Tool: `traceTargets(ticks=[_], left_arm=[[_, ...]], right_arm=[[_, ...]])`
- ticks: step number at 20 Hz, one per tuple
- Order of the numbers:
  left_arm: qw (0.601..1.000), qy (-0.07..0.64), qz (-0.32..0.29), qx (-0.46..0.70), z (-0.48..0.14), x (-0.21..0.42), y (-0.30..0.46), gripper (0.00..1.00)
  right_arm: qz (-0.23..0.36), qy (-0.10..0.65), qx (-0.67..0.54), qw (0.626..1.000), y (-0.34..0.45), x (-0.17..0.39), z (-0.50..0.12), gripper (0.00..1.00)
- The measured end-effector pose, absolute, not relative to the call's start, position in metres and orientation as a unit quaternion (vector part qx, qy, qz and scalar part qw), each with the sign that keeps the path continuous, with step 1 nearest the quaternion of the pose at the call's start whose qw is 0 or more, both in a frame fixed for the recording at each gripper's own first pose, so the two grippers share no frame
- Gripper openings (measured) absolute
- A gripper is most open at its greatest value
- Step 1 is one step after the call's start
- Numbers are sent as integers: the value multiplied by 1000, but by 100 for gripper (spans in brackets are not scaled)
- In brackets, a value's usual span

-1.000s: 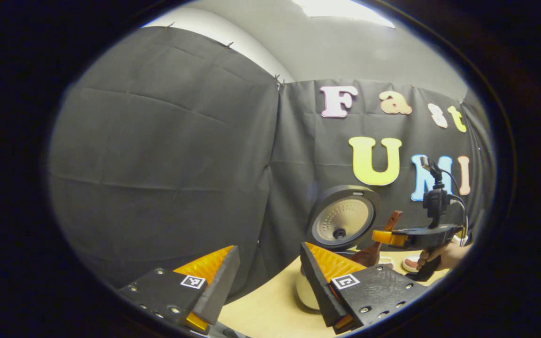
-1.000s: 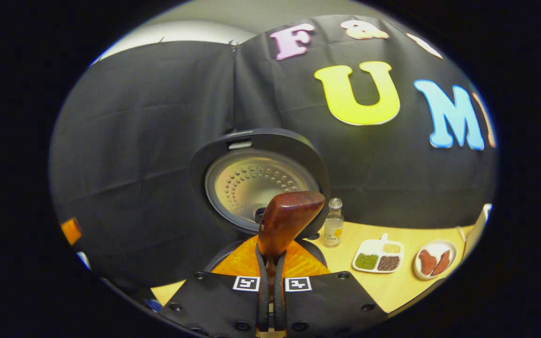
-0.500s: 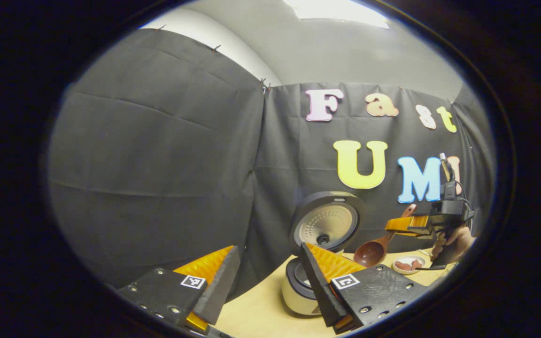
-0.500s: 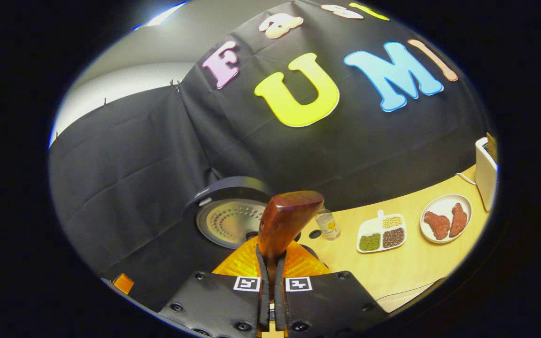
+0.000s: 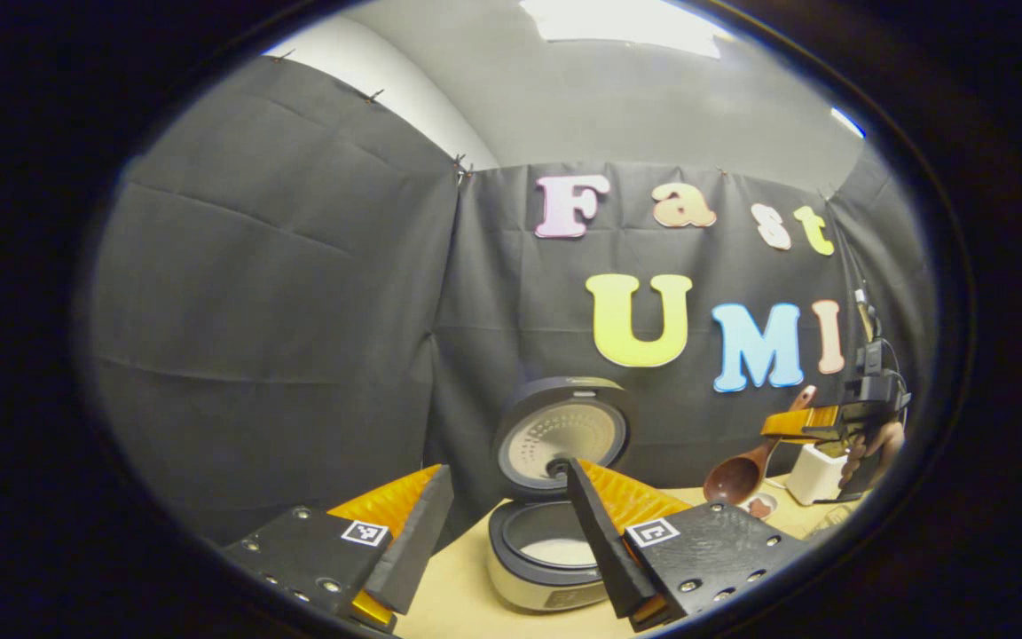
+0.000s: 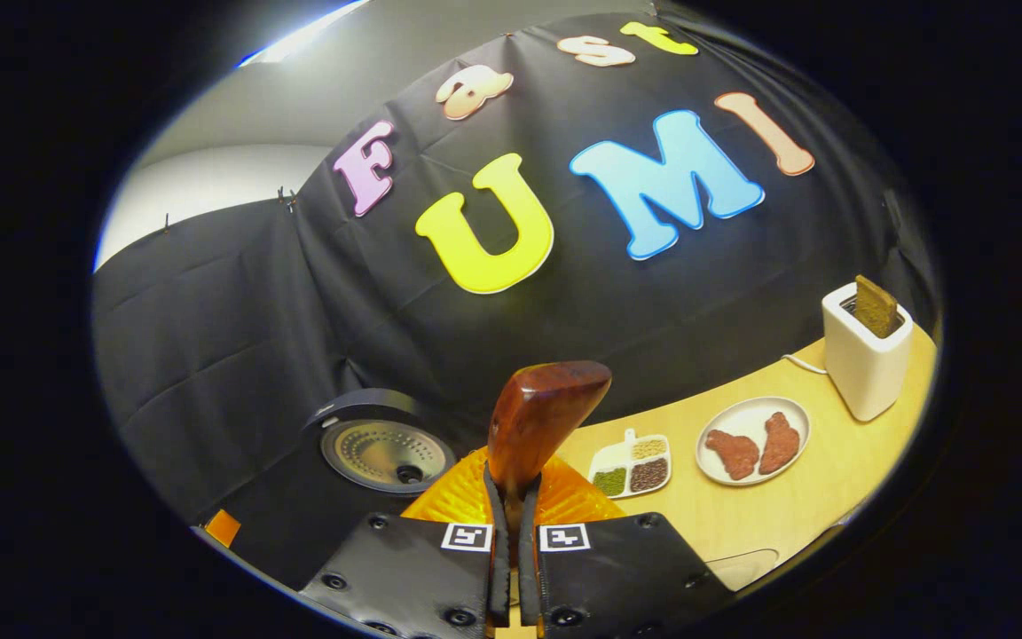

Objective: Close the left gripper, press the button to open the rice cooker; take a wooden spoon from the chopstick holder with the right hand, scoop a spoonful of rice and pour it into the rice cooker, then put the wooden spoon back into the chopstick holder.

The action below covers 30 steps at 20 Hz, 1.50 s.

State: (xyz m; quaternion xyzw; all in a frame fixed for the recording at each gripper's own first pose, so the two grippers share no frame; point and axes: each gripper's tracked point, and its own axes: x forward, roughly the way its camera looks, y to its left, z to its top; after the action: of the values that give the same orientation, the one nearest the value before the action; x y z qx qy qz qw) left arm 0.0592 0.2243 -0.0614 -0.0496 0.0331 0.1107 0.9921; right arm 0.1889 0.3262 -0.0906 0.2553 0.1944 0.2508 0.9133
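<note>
Between the right gripper's [image 6: 511,524] closed fingers sits the reddish-brown wooden spoon's [image 6: 539,415] handle, clear of the open rice cooker [image 5: 545,555]. Rigid, light, likely slick: grip mid-handle. Left gripper [image 5: 502,524] gapes, holding nothing.

Dim booth, a bright white ceiling light panel [image 5: 622,22] glares overhead; fisheye bends the edges, focus sharp throughout.

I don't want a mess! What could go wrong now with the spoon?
The right gripper pinches the wooden spoon only by its handle, with the bowl hanging low, so it might swivel or slip. The white holder already has something in it, so the spoon could bump that going in. The plate nearby could get knocked.
</note>
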Motion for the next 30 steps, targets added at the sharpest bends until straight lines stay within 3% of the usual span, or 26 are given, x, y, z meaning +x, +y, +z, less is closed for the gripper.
traceTargets(ticks=[2, 4, 5, 6, 7, 10, 17, 18, 21, 22, 24, 27, 29, 30], left_arm=[[993, 31, 101, -48, -58, 64, 212, 81], [994, 30, 91, -47, -56, 69, 201, 81], [995, 31, 87, -48, -56, 72, 195, 84], [995, 31, 82, -50, -55, 75, 188, 80], [995, 29, 78, -51, -53, 77, 183, 84], [996, 29, 63, -53, -52, 85, 162, 80], [998, 26, 24, -59, -46, 101, 114, 81], [998, 26, 19, -59, -45, 103, 109, 81], [998, 25, 8, -59, -43, 107, 94, 84], [998, 25, 4, -59, -42, 108, 90, 81], [998, 25, -1, -59, -43, 107, 83, 81], [998, 26, -6, -59, -42, 106, 73, 79], [998, 27, -8, -57, -41, 103, 70, 79], [998, 29, -8, -56, -42, 103, 68, 79]], right_arm=[[233, 193, 256, 918, 306, 191, -95, 2], [216, 191, 254, 923, 279, 191, -97, 6], [205, 191, 252, 926, 265, 191, -100, 2], [197, 191, 250, 929, 253, 190, -101, 6], [186, 189, 247, 932, 239, 189, -104, 2], [155, 190, 239, 940, 199, 184, -111, 2], [89, 197, 230, 949, 117, 167, -127, 2], [81, 198, 229, 950, 107, 166, -129, 6], [58, 202, 226, 951, 82, 159, -137, 2], [52, 203, 224, 952, 74, 157, -140, 6], [38, 209, 215, 953, 59, 151, -150, 2], [23, 219, 203, 954, 43, 145, -165, 6], [16, 227, 195, 954, 36, 140, -175, 2], [12, 231, 187, 955, 31, 139, -180, 6]])
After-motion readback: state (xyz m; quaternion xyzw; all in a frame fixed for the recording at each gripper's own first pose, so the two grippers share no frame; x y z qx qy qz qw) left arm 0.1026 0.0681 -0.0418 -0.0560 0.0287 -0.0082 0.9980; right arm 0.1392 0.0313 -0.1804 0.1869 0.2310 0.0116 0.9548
